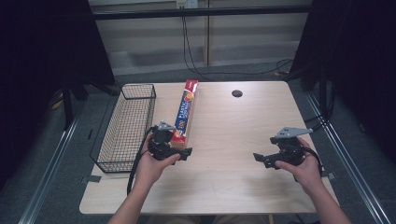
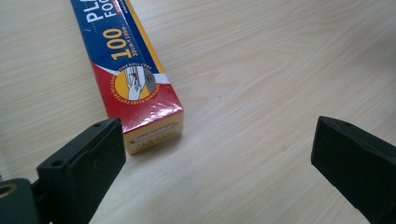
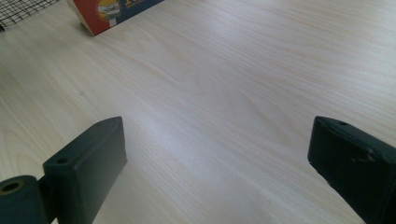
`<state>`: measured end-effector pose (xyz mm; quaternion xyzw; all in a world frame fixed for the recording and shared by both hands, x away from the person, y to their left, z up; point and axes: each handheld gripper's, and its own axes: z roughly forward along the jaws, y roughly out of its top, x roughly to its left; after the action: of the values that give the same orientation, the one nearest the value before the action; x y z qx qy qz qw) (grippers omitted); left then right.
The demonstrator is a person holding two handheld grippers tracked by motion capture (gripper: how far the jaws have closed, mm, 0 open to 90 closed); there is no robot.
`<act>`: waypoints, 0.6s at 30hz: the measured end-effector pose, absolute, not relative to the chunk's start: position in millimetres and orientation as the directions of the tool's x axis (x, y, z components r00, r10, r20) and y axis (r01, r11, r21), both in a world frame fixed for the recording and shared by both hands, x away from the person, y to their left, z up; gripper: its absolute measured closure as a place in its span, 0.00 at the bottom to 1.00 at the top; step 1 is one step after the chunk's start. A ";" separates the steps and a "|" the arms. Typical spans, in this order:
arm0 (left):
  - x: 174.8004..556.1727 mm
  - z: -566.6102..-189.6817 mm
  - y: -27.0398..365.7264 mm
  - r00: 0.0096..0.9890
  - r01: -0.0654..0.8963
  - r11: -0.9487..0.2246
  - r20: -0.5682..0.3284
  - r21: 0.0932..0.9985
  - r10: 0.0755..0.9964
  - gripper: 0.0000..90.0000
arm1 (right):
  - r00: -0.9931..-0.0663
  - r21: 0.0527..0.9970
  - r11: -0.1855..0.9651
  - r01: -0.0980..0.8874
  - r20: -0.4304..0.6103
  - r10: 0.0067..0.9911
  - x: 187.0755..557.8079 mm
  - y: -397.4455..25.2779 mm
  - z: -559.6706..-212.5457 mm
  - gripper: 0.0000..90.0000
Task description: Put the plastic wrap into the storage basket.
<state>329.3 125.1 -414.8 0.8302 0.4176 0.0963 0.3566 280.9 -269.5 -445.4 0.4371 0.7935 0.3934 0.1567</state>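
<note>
High view: the pale wooden table (image 1: 243,130) is the biggest thing here, its front edge nearest the person and its rounded far corners well beyond both tools. A broad stretch of bare wood lies between the left gripper (image 1: 180,154) and the right gripper (image 1: 261,158), and more of it runs ahead of the right gripper up to a small dark round hole (image 1: 236,93) near the far edge. To the outer side of the left gripper stands a black wire basket (image 1: 125,128), long and narrow, set along the table's left edge with its near corner close to the left hand (image 1: 152,163); through its mesh nothing can be made out inside. Just ahead of the left gripper lies the plastic wrap box (image 1: 184,112), a long blue, red and yellow carton stretching away toward the far edge, just beside the basket's inner wall. In the left gripper view the box's near end (image 2: 149,116) sits right by the left-hand jaw, off-centre in the gap, not touched by either jaw; the jaws stand wide apart, released. In the right gripper view the jaws are likewise spread wide over bare wood, holding nothing, with the box's end (image 3: 109,11) and a corner of the basket (image 3: 23,9) far ahead. The right hand (image 1: 306,170) holds its tool near the table's right front edge.
</note>
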 end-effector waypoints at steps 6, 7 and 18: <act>348.7 -407.6 125.1 0.597 0.667 -0.377 -0.159 0.643 0.786 0.02 | -0.573 0.766 0.318 0.559 0.079 0.816 282.5 -268.8 -445.8 0.05; 351.9 -407.0 123.9 0.592 0.675 -0.363 -0.177 0.643 0.786 0.01 | -0.576 0.768 0.319 0.555 0.078 0.814 282.3 -268.4 -446.4 0.05; 385.4 -405.0 106.7 0.567 0.727 -0.390 -0.174 0.565 0.805 0.02 | -0.580 0.774 0.311 0.551 0.087 0.810 284.2 -269.0 -445.8 0.05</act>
<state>385.4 106.7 -405.0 0.8312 0.4610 0.0641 0.3042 284.2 -269.0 -445.8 0.4286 0.7935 0.4007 0.1616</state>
